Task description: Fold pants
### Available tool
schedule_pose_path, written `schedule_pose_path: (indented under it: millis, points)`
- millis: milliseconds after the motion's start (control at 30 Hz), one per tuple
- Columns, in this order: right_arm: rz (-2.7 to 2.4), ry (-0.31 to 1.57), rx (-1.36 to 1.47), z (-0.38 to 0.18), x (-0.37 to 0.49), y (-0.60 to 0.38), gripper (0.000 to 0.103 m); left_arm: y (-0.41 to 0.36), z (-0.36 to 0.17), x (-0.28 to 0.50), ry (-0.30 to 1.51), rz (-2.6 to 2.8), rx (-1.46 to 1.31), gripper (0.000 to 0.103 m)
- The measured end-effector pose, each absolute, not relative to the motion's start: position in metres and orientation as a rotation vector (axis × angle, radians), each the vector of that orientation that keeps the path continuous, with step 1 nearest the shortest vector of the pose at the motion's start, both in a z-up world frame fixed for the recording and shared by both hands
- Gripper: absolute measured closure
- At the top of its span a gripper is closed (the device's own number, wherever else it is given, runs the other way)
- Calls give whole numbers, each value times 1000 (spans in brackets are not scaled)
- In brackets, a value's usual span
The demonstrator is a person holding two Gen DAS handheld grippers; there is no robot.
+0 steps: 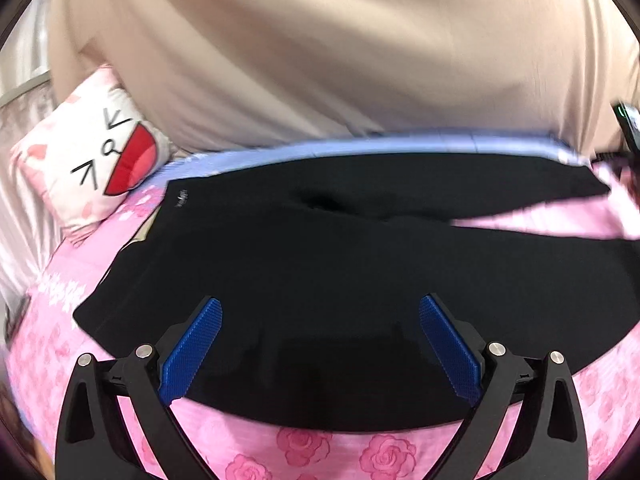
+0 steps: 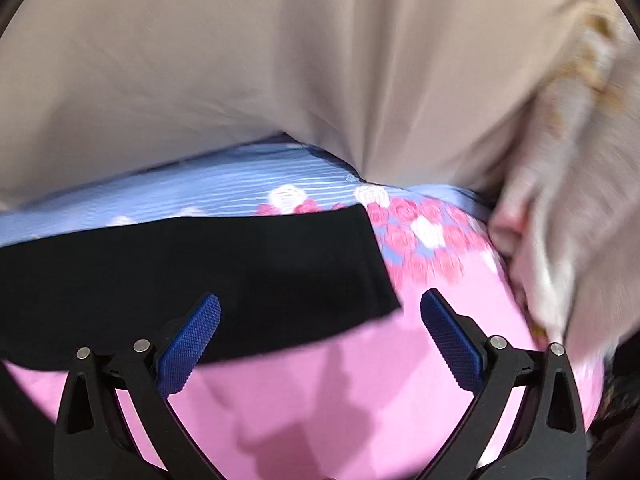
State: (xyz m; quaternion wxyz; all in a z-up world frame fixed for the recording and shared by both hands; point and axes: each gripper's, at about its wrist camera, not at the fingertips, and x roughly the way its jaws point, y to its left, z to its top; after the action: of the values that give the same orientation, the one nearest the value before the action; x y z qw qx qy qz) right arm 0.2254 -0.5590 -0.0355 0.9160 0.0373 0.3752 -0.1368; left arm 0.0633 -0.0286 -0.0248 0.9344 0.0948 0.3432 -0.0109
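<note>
pants [image 1: 320, 264]: matt black cloth, smooth
bedsheet [image 2: 320, 400]: pink cloth printed with roses, soft matt
pillow [image 1: 96, 152]: white printed cloth
left gripper [image 1: 320, 344]: matt black plastic, rough blue pads [image 1: 192, 352], shiny metal pins
right gripper [image 2: 320, 340]: same finish

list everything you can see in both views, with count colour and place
pants: 1, black, spread flat on the bedsheet
bedsheet: 1, pink with roses, blue striped far edge, under the pants
pillow: 1, white and pink with cartoon face, left on the bed
person's clothing: beige, behind the bed
left gripper: 1, black with blue pads, jaws open over the pants
right gripper: 1, black with blue pads, jaws open at a pant end
</note>
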Motion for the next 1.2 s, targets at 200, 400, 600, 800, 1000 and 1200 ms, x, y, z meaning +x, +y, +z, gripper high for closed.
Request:
schedule_pose_path:
  millis: [200, 400, 600, 800, 1000, 1200]
  points:
    - [-260, 869, 92, -58, 283, -584, 5, -46, -36, 89, 766, -18, 302, 5]
    - [-215, 901, 144, -79, 306, -606, 5, -49, -34, 101, 767, -50, 263, 5]
    - [-142, 817, 235, -93, 295, -620, 5, -43, -33, 111, 769, -98, 189, 5]
    - [-172, 814, 200, -90, 287, -598, 9, -29, -27, 116, 718, -85, 136, 5]
    - [-158, 780, 198, -86, 283, -576, 46, 9, -15, 160, 751, 39, 255, 5]
    - [-155, 774, 227, -90, 280, -575, 47, 101, -10, 268, 781, 208, 242, 5]
